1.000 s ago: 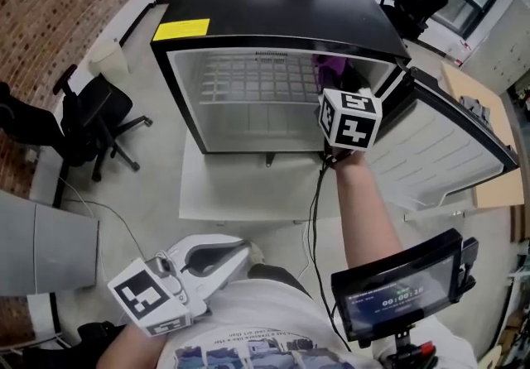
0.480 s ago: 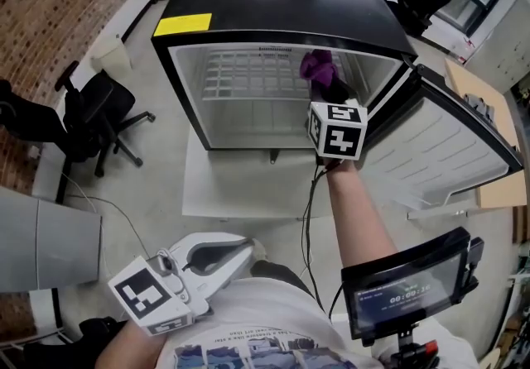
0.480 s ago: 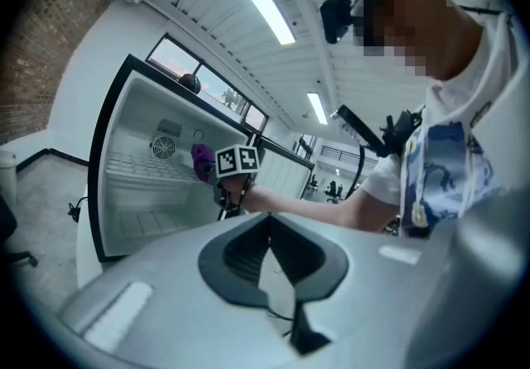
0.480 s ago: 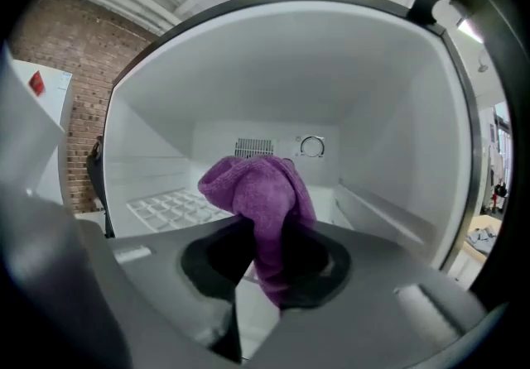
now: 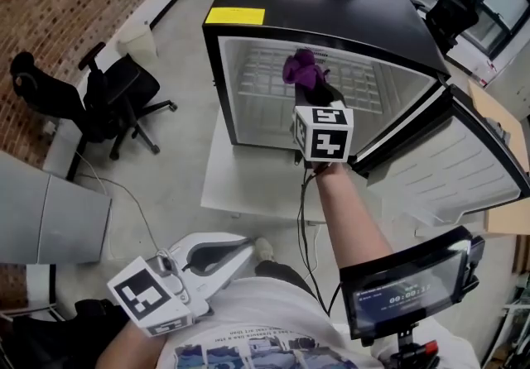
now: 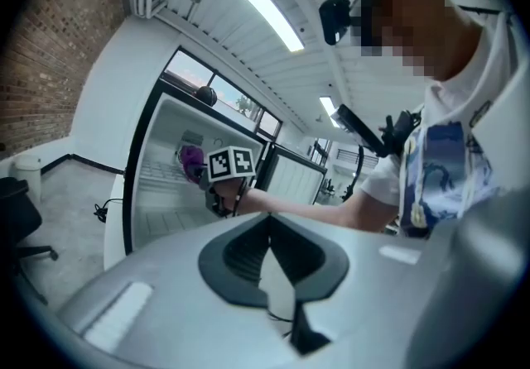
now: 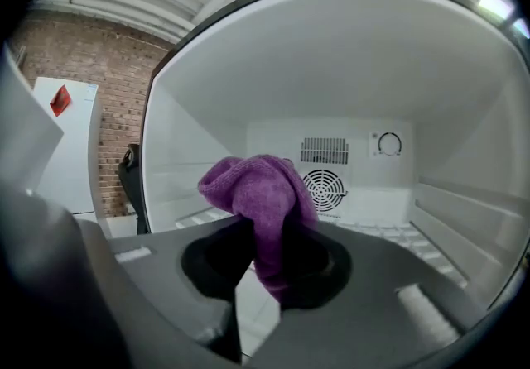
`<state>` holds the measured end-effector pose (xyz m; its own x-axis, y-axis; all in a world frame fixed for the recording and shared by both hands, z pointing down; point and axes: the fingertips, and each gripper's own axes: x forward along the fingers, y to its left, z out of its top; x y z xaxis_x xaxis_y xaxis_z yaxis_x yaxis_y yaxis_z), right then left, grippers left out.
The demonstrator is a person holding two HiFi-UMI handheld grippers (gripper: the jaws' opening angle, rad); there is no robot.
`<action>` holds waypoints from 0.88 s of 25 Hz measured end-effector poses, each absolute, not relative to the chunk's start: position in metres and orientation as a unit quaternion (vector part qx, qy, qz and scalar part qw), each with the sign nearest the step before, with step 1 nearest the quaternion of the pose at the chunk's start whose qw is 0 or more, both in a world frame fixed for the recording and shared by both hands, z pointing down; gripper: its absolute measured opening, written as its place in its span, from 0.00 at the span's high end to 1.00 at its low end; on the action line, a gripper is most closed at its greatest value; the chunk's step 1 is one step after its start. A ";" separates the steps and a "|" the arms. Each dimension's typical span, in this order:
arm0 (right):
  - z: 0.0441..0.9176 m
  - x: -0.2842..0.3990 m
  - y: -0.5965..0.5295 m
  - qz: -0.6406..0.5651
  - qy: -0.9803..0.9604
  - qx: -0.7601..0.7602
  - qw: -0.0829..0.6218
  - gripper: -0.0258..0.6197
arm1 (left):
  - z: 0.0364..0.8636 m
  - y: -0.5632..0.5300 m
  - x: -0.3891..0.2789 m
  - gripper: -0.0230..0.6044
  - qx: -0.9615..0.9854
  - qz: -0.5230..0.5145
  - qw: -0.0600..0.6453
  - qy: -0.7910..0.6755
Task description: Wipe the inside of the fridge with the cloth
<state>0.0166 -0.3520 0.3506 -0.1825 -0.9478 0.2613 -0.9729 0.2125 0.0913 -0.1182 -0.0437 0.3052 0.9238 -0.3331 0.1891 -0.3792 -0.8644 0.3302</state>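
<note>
My right claw (image 7: 267,264) grips the bunched purple cloth (image 7: 258,189) at the mouth of the open black fridge (image 5: 331,11). My left claw (image 6: 267,260) is closed and empty. No surface appears wiped yet.

Soft, nappy purple cloth (image 7: 263,194) pinched in the matt grey plastic right gripper (image 7: 265,264), against the smooth white plastic lining (image 7: 348,61) of the black fridge (image 5: 331,3) with its glossy, smooth top.
</note>
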 end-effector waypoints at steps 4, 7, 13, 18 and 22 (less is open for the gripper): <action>0.353 -0.020 -0.355 0.046 -0.791 0.598 0.122 0.84 | 0.308 -0.043 -0.132 0.95 0.959 0.060 0.185 -0.207; 0.352 -0.049 -0.357 0.058 -0.809 0.576 0.104 0.84 | 0.309 -0.041 -0.144 0.95 0.954 0.058 0.186 -0.226; 0.350 -0.087 -0.357 0.097 -0.836 0.536 0.065 0.84 | 0.311 -0.035 -0.159 0.95 0.948 0.054 0.189 -0.250; 0.347 -0.098 -0.353 0.148 -0.849 0.507 0.020 0.84 | 0.310 -0.029 -0.164 0.95 0.948 0.051 0.186 -0.251; 0.343 -0.098 -0.342 0.142 -0.856 0.497 0.016 0.84 | 0.310 -0.022 -0.164 0.95 0.950 0.051 0.186 -0.244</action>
